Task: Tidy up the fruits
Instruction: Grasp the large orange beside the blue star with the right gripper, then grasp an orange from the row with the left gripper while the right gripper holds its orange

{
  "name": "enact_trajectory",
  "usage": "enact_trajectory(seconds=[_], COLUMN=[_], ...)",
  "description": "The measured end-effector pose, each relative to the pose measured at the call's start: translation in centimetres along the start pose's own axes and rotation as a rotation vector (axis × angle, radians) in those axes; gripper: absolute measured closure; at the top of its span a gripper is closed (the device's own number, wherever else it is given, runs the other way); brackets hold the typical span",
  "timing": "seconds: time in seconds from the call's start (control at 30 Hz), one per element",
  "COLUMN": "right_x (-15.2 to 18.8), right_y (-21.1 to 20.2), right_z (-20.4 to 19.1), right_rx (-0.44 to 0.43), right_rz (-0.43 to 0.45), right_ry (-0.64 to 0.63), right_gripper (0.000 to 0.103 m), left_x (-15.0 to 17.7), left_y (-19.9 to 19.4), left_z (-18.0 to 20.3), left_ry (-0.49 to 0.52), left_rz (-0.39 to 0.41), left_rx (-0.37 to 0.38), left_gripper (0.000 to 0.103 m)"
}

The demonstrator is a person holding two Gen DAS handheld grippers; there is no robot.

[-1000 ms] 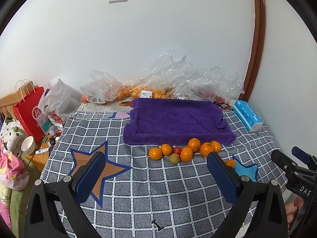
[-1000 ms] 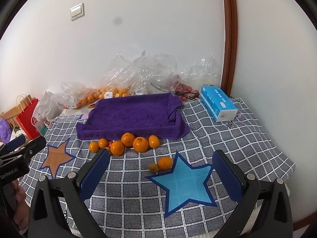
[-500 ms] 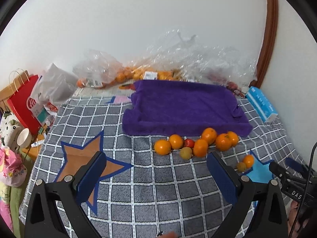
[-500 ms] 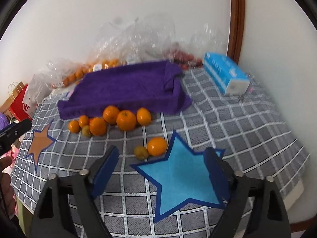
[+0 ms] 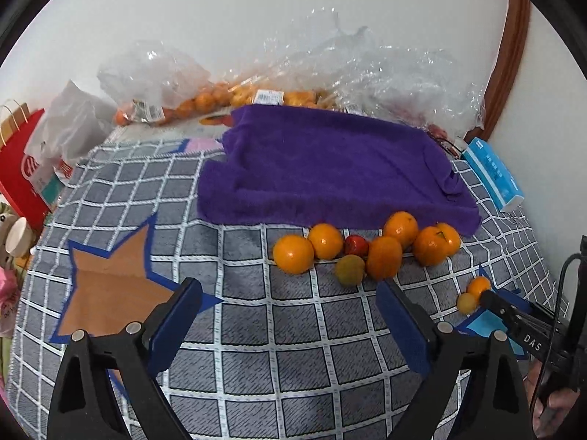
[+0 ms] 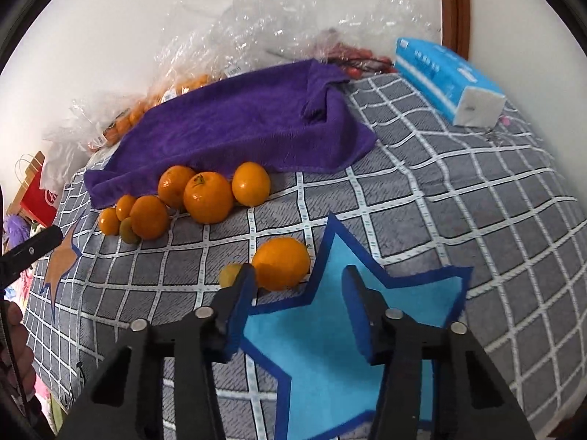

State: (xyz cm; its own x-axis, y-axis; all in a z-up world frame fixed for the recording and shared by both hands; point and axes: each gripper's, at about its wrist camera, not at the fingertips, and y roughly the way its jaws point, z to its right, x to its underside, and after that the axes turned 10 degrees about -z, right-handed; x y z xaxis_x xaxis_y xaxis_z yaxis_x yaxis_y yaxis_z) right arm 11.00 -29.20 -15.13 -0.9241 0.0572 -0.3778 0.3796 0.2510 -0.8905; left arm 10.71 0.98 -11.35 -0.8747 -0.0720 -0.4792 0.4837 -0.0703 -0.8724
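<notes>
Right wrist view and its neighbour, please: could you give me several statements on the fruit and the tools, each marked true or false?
1. The right tool grips an orange. False: its jaws, just closing, hold nothing; the lone orange lies just beyond them.
2. A blue star lies under the right tool. True.
3. The purple towel carries the fruit. False: the row of oranges sits on the checked cloth beside its edge.
4. The left tool is open and empty. True.
5. The tissue pack is red. False: blue.
</notes>
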Motion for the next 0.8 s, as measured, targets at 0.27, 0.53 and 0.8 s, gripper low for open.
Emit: enact_trajectory(seconds=[0.27, 0.53, 0.8], right_x=[-1.8, -0.9, -0.4], right_y=[1.5, 1.3, 1.0], right_z=[0.5, 0.9, 0.9], right_rx=[-0.033, -0.023, -0.001], right_rz=[-0.007, -0.05, -0.01], right_ry=[0.048, 0.022, 0.002], right_gripper=[0.057, 0.066, 0.067], left_x=[-0.5, -0.7, -0.7], left_y=[1.6, 2.3, 2.9], left_z=[-0.5, -1.6, -1.8], left_ry=[-0.003, -0.015, -0.012], left_rz=[-0.042, -0.059, -0.073], left_rx=[-0.01, 0.009, 0.027], left_gripper=[0.008, 0.008, 0.012])
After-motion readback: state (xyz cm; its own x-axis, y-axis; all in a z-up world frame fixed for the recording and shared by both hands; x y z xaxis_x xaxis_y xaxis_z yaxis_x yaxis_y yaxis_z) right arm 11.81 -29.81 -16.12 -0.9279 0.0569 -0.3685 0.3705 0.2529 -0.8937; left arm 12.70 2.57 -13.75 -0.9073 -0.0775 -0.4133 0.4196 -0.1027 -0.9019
